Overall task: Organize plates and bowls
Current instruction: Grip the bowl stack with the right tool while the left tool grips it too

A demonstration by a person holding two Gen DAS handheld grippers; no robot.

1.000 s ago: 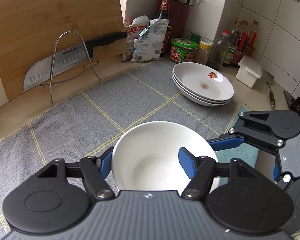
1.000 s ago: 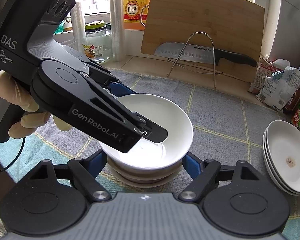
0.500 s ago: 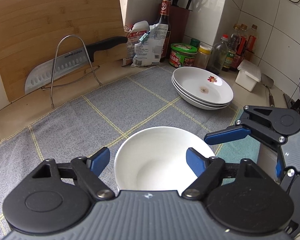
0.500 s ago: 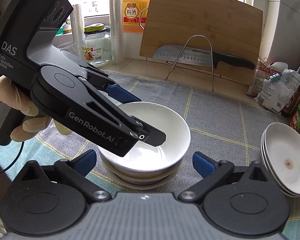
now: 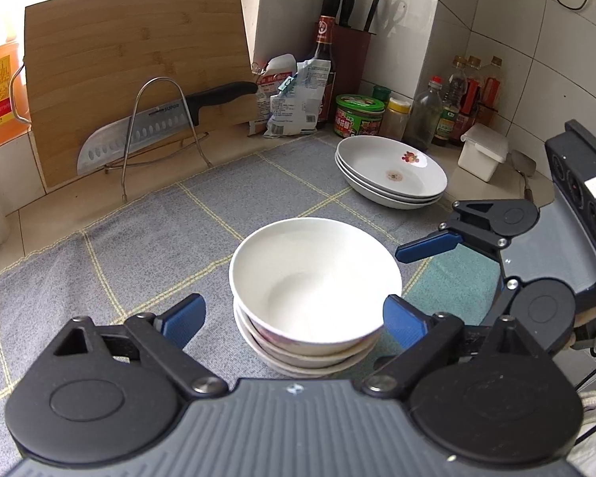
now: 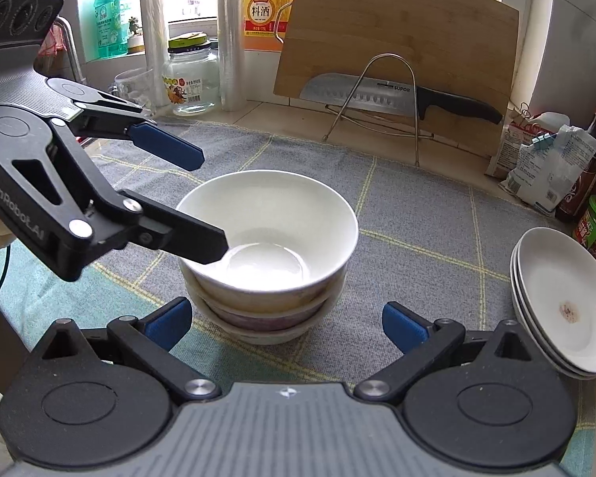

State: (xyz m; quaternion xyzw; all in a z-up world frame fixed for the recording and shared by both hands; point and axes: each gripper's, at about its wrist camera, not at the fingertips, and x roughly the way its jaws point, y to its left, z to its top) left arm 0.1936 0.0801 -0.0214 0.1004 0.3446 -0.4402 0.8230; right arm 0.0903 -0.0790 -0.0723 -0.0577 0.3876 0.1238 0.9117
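A stack of white bowls (image 5: 316, 290) (image 6: 270, 254) stands on the grey checked cloth (image 5: 139, 246). My left gripper (image 5: 292, 320) (image 6: 194, 198) straddles the top bowl from the near side. Its jaws are opening, and the blue pads (image 5: 182, 318) stand off the rim on either side. My right gripper (image 6: 285, 325) is open wide just in front of the stack and touches nothing; its blue finger (image 5: 429, 246) shows at the right in the left wrist view. A stack of shallow white plates (image 5: 393, 175) (image 6: 560, 302) with a small flower print sits further right.
A bamboo cutting board (image 5: 131, 67) leans on the back wall, with a cleaver (image 5: 147, 135) in a wire rack before it. Bags, sauce bottles, jars and a knife block (image 5: 353, 51) crowd the back corner. A glass jar (image 6: 190, 79) and a cooking-wine jug stand by the window.
Both grippers have opened off the top bowl, which now rests on the stack. My left gripper has drawn back, so more of the stack shows.
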